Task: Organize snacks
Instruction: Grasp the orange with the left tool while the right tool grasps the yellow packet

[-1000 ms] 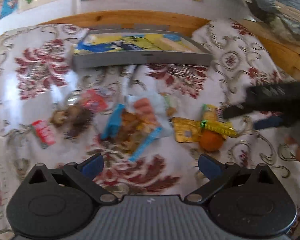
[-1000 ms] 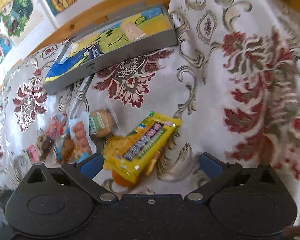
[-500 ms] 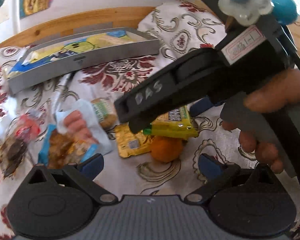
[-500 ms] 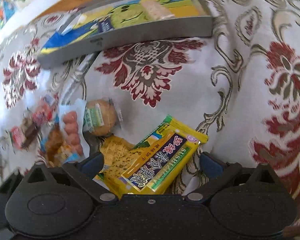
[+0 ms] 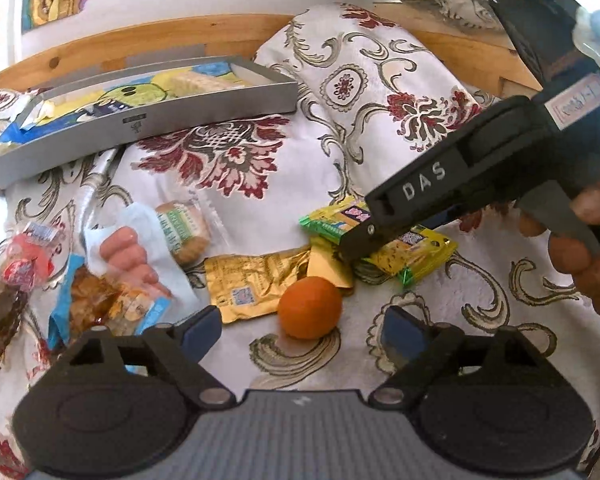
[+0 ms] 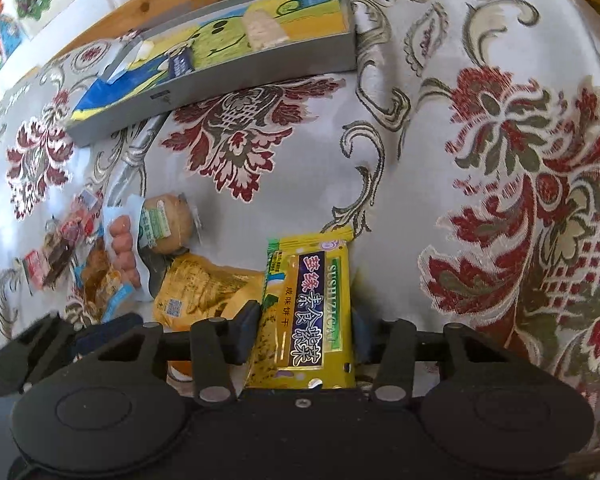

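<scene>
A yellow and green biscuit packet [image 6: 306, 304] lies on the flowered cloth, and my right gripper [image 6: 306, 330] is shut on its near half. From the left wrist view the same packet [image 5: 412, 246] sits partly under the right gripper's black body [image 5: 416, 192]. My left gripper [image 5: 300, 330] hangs open just above an orange [image 5: 310, 308]. A gold foil packet [image 5: 256, 282] touches the orange. Further left lie a wrapped bun [image 5: 184, 230], a sausage packet [image 5: 130, 258] and a blue-edged snack bag [image 5: 100, 304]. A grey tray [image 5: 140, 122] with a cartoon lining stands at the back.
Small red and brown sweets [image 5: 16, 280] lie at the far left. A wooden rail [image 5: 140, 44] runs behind the tray. The cloth rises in a hump [image 6: 500, 140] on the right. A person's hand [image 5: 580, 256] holds the right gripper's handle.
My right gripper has come down over the biscuit packet and shut on it. The left wrist view has swung right and closer, bringing the orange between its fingers.
</scene>
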